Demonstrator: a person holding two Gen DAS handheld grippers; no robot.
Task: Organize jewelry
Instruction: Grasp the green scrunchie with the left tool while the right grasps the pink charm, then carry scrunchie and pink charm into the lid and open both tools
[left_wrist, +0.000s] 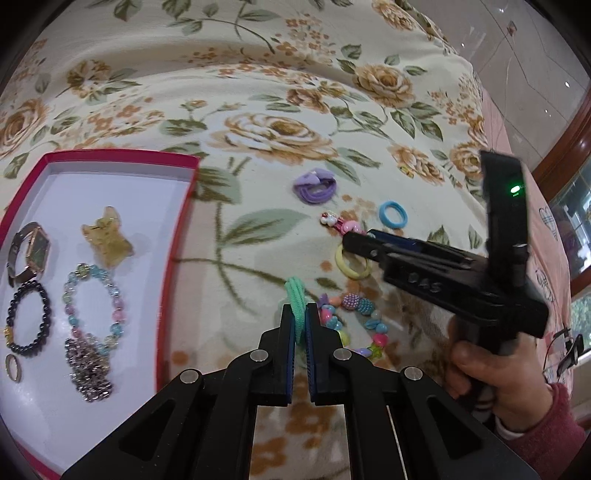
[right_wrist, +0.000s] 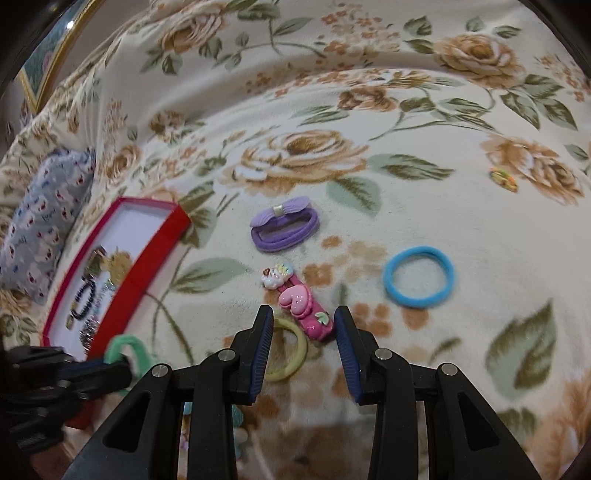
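Note:
My left gripper is shut on a green hair tie, held just above the blanket; the tie also shows in the right wrist view. A red box at the left holds a watch, an amber claw clip, a black bead bracelet, a pastel bead bracelet, a ring and a sparkly piece. My right gripper is open over a pink hair clip and a yellow hair tie.
On the floral blanket lie a purple bow hair tie, a blue hair tie and a colourful bead bracelet. A small orange clip lies far right. A grey patterned pillow sits beyond the box.

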